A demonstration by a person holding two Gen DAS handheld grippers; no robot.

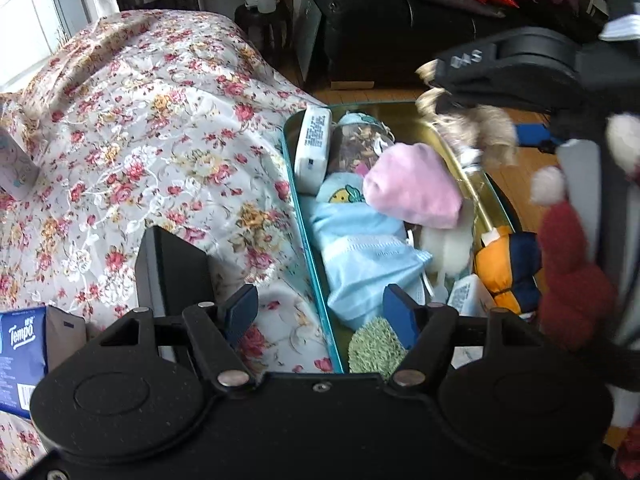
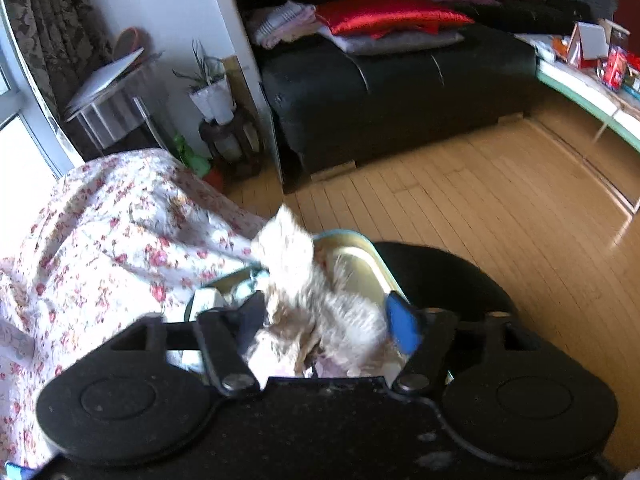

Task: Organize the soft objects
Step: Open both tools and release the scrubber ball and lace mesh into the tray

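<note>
Item: fluffy beige toy (image 2: 304, 300), between the parted jaws of right gripper (image 2: 328, 320), over the tin (image 1: 308, 240). Step: placing. Left gripper (image 1: 320, 312) open, empty. Next: clear release, then withdraw

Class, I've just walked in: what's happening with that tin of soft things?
A person working two handheld grippers is packing soft items into a teal tin on a floral cloth. The right gripper hangs over the tin with a fluffy beige toy between its fingers. The left gripper hovers open and empty above the tin's near end, over a blue mask.
</note>
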